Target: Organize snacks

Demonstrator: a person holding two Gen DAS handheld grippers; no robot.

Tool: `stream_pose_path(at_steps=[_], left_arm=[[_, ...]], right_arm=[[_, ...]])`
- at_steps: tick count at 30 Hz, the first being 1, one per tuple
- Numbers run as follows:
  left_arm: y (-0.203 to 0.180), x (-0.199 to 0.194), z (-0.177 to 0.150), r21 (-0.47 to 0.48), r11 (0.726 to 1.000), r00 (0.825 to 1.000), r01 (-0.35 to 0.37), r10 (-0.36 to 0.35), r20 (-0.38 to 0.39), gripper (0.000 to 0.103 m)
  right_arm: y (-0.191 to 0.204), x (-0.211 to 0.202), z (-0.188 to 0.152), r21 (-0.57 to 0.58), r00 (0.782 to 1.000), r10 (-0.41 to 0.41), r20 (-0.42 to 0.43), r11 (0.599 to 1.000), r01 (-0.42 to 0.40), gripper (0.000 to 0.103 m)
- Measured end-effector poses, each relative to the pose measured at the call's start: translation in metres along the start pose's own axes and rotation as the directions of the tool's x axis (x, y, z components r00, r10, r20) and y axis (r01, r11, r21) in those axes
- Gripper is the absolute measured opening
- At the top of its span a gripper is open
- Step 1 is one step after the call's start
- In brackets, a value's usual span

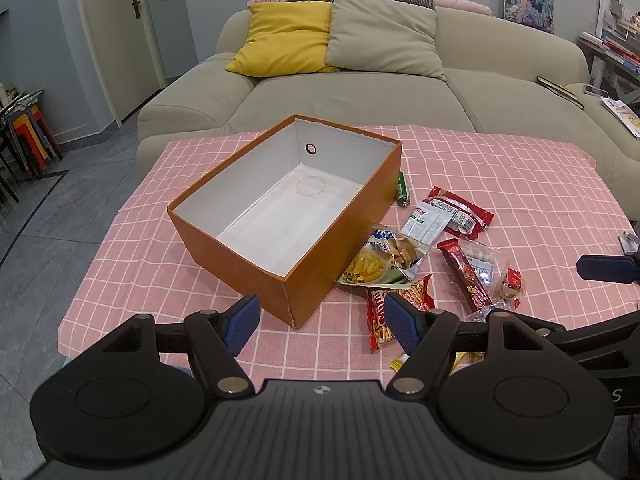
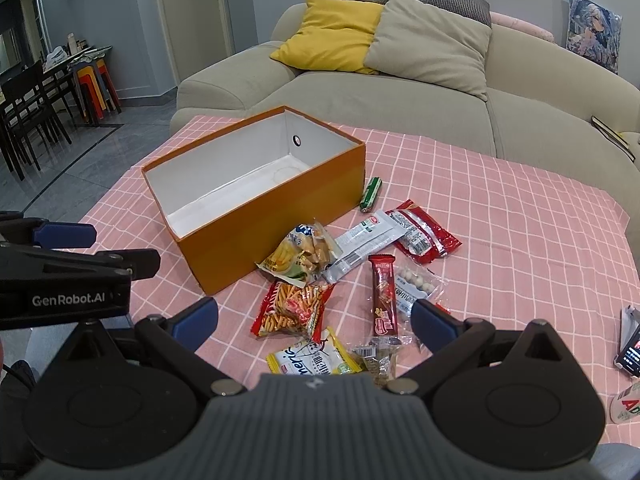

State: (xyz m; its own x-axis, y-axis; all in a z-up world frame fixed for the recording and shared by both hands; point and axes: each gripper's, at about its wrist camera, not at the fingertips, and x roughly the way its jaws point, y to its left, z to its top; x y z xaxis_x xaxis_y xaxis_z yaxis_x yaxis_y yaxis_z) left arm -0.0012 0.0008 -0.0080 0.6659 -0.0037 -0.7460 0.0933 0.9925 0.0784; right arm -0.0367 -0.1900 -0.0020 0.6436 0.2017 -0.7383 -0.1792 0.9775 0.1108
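An orange box (image 1: 256, 272), white and empty inside, stands open on the pink checked tablecloth (image 1: 500, 168). To its right lie several snacks: a yellow fries bag (image 2: 298, 256), a red bag of sticks (image 2: 292, 310), a white and yellow packet (image 2: 316, 358), a red chocolate bar (image 2: 383, 296), a clear bag of white balls (image 2: 414, 282), a red packet (image 2: 424, 236), a white and green packet (image 2: 368, 236) and a small green packet (image 2: 371, 194). My left gripper (image 1: 322, 320) is open before the box's near corner. My right gripper (image 2: 316, 320) is open above the nearest snacks, holding nothing.
A beige sofa (image 1: 400, 92) with a yellow cushion (image 1: 288, 36) and a beige cushion runs along the table's far side. A phone (image 2: 630, 350) and a mug (image 2: 628, 404) sit at the table's right edge. Dark dining chairs (image 2: 36, 108) and stacked stools stand far left.
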Motion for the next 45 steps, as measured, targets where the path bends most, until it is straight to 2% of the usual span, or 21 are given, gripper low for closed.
stream_pose_path(at_steps=[25,31,38,42,45], left_arm=[[0.0,0.0,0.0,0.001,1.0,1.0,0.0,0.0,-0.003,0.083],[-0.002,0.001,0.0,0.025,1.0,1.0,0.016,-0.015,-0.024,0.083],[-0.005,0.008,0.003,0.061,0.994,0.993,0.091,-0.086,-0.078,0.07],[-0.011,0.014,0.005,0.073,0.985,0.983,0.155,-0.146,-0.109,0.061],[-0.019,0.021,0.007,0.09,0.978,0.976,0.185,-0.173,-0.132,0.057]], right_arm=[[0.001,0.001,0.0,-0.002,1.0,0.0,-0.001,1.0,0.0,0.099],[-0.006,0.001,0.0,0.028,1.0,0.014,-0.011,1.0,-0.014,0.099],[-0.027,0.012,-0.002,0.107,0.997,0.059,-0.048,0.993,-0.054,0.098],[-0.039,0.021,-0.005,0.115,0.996,0.044,-0.079,0.993,-0.035,0.086],[-0.047,0.031,-0.009,0.1,0.993,0.039,-0.109,0.995,-0.028,0.081]])
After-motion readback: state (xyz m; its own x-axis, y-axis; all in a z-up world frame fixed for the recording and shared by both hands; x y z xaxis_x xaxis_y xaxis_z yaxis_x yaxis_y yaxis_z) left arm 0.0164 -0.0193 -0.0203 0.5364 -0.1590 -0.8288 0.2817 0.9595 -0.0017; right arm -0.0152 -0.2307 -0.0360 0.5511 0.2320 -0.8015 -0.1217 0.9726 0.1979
